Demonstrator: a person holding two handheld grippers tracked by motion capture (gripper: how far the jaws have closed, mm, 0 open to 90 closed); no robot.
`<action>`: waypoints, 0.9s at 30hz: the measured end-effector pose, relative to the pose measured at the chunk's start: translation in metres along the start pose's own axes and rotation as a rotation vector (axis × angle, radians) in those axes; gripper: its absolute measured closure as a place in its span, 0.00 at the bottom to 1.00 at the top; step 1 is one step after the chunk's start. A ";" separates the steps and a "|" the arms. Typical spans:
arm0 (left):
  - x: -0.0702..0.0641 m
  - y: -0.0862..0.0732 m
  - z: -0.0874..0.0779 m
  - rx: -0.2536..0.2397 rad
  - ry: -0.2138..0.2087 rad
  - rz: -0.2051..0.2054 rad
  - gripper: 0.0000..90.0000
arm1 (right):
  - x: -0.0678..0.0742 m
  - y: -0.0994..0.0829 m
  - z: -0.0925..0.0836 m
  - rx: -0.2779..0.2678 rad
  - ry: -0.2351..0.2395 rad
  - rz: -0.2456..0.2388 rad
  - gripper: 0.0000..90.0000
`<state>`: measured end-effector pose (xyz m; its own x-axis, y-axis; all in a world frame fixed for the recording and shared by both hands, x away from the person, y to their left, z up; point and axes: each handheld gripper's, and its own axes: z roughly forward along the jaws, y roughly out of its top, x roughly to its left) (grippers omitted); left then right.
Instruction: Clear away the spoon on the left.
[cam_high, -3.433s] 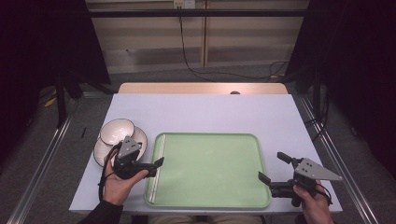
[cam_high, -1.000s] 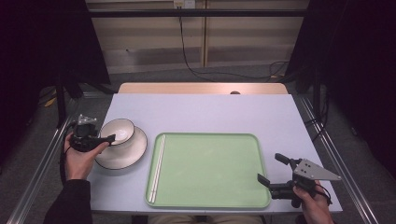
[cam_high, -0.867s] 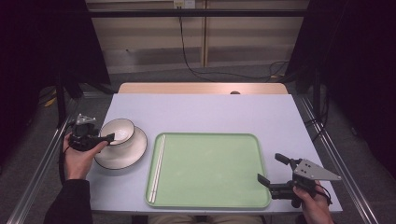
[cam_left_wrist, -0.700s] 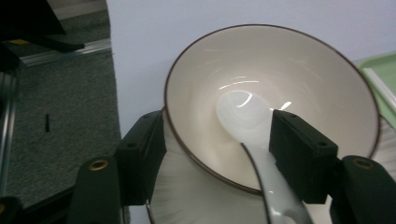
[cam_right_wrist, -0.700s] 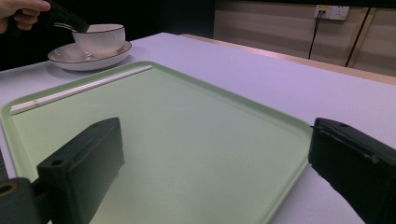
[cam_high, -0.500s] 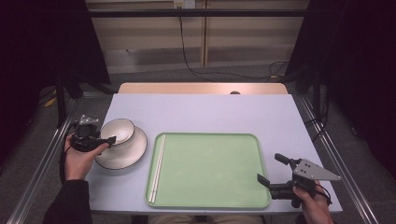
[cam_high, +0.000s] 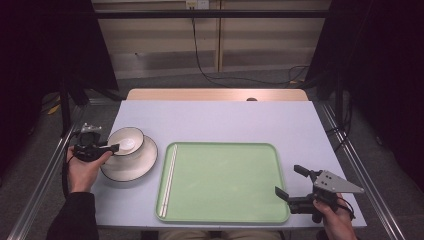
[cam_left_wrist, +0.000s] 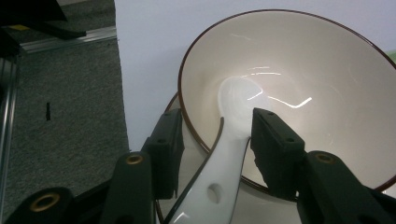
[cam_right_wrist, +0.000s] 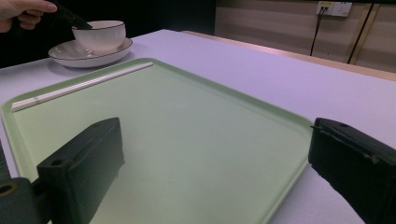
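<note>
Two grippers are working at the white table (cam_high: 225, 120). The left gripper (cam_left_wrist: 217, 135) is reaching over the rim of a white bowl (cam_left_wrist: 299, 88), which is sitting on a plate (cam_high: 131, 166) just left of the green tray (cam_high: 225, 182). Its jaws have just been closing around the handle of a white spoon (cam_left_wrist: 224, 158) (one pad is touching the handle, the other is standing just clear), while the spoon's head is lying inside the bowl. The right gripper (cam_right_wrist: 212, 168) is hovering with wide-open, empty jaws at the tray's near right corner. White chopsticks (cam_high: 169, 180) are lying along the tray's left edge.
</note>
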<state>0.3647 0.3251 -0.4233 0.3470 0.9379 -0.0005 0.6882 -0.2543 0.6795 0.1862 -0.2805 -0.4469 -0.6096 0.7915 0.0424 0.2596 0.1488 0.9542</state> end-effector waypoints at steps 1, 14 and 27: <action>0.000 0.000 0.000 0.003 0.003 0.002 0.62 | 0.000 0.000 0.000 -0.002 0.002 0.002 0.03; 0.005 -0.004 -0.015 -0.055 -0.004 -0.044 0.83 | 0.001 0.000 0.001 0.006 0.007 0.006 0.03; 0.002 -0.004 -0.024 -0.106 -0.047 -0.068 0.93 | 0.001 -0.001 0.001 0.013 0.012 0.008 0.03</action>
<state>0.3476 0.3334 -0.4080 0.3331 0.9393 -0.0824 0.6412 -0.1616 0.7502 0.1861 -0.2787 -0.4481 -0.6165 0.7855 0.0540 0.2740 0.1498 0.9500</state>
